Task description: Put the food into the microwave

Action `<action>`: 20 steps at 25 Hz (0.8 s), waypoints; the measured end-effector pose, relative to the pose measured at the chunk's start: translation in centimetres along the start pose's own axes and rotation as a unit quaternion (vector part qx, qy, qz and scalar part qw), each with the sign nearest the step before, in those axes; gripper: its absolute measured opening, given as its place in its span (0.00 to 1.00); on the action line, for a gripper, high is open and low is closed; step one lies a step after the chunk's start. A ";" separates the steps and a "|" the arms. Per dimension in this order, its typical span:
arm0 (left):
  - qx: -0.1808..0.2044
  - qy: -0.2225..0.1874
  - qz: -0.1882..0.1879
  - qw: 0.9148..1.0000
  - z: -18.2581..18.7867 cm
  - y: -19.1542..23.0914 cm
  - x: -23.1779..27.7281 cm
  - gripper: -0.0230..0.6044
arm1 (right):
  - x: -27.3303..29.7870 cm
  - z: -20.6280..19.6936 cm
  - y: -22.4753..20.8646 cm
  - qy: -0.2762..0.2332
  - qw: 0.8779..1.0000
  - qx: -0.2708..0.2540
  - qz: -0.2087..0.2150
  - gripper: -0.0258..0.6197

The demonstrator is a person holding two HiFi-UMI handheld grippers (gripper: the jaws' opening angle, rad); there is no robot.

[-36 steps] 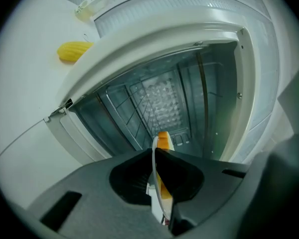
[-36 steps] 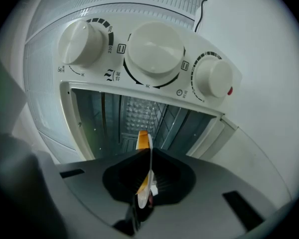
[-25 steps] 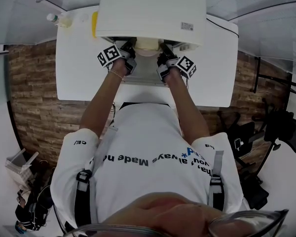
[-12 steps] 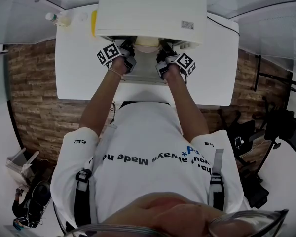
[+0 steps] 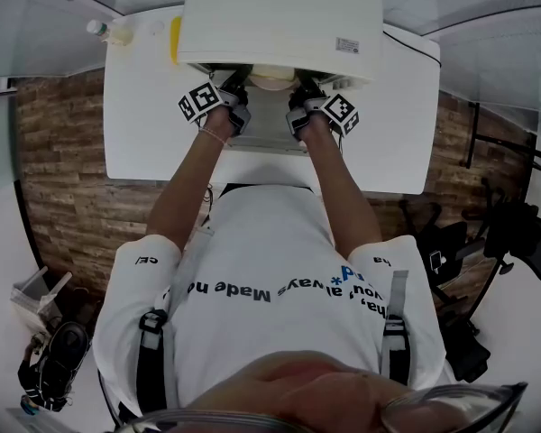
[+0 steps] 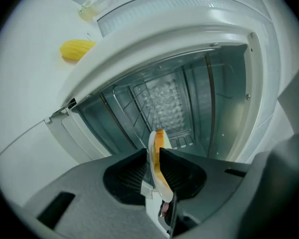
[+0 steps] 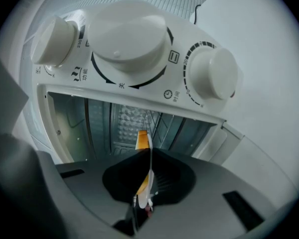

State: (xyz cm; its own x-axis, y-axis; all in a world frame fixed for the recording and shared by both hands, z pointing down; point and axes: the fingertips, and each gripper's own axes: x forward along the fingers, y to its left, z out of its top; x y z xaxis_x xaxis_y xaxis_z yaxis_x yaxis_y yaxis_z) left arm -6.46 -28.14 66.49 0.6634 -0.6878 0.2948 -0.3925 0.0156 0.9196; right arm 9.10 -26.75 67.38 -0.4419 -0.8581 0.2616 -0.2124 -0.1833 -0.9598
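Note:
The white microwave point(image 5: 279, 16) stands open on the white table point(image 5: 135, 106), with its door point(image 5: 266, 141) folded down towards me. Both grippers carry a white plate point(image 5: 272, 80) of orange food at the mouth of the oven, half hidden under its top. My left gripper point(image 5: 235, 98) is shut on the plate's left rim point(image 6: 153, 151). The right gripper point(image 5: 301, 100) is shut on the right rim point(image 7: 148, 166). Orange food point(image 6: 160, 138) shows at the plate edge, also seen as food point(image 7: 142, 139) in the right gripper view. Ahead lies the metal cavity point(image 6: 189, 98) with a wire rack.
Three white knobs point(image 7: 127, 44) sit on the control panel to the right of the cavity. A yellow object point(image 5: 174, 39) and a small bottle point(image 5: 104, 32) lie on the table left of the microwave. Chairs and bags stand on the wooden floor around the table.
Both grippers have edged forward a little, and the plate sits further under the microwave's top than a second ago.

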 end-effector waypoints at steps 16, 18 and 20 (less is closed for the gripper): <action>-0.025 0.031 -0.006 0.999 -3.5 -0.3 -0.5 0.12 | 1.3 0.4 -0.1 -0.018 1.000 -0.004 -0.009 0.07; -0.036 0.031 -0.003 0.999 -3.8 -0.4 -0.1 0.09 | 1.5 0.7 0.0 -0.017 1.000 -0.010 -0.007 0.07; -0.061 0.023 0.000 0.998 -3.8 -0.2 0.1 0.08 | 1.6 0.8 0.1 -0.011 1.000 -0.010 -0.002 0.07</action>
State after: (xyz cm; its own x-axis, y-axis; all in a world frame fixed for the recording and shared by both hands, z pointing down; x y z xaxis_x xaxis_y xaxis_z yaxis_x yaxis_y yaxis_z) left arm -3.91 -25.48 67.30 0.6939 -0.6531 0.3034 -0.3131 0.1057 0.9438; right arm 9.00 -28.55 67.60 -0.4226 -0.8675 0.2623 -0.2315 -0.1765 -0.9567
